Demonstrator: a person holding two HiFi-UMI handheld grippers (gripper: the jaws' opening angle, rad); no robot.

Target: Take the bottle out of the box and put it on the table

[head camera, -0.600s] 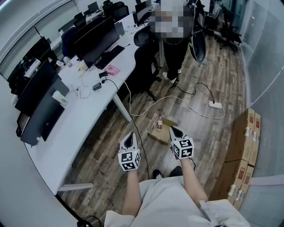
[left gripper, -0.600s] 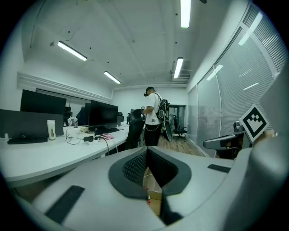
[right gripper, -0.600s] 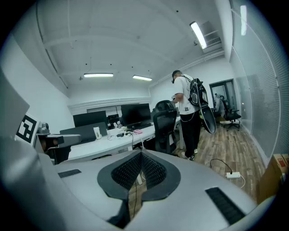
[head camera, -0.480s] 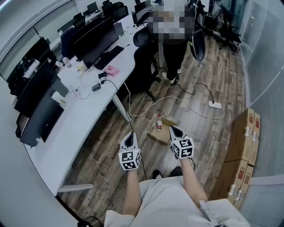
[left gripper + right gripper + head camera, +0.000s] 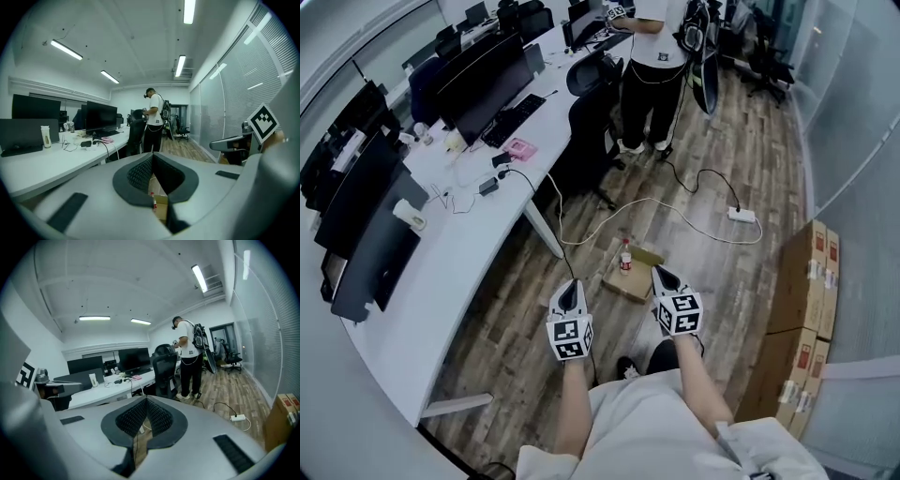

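Since the small red-capped bottle (image 5: 625, 256) stands in the open brown cardboard box (image 5: 633, 284) on the floor ahead, nothing is done yet. The left gripper (image 5: 570, 285) and right gripper (image 5: 658, 273) hang closed and empty, near the box; the long white table (image 5: 473, 246) lies left.

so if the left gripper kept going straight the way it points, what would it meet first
Probably the wood floor, some way ahead. The left gripper points only slightly down, so its line seems to pass over the box and bottle toward the black chair; depth is hard to judge.
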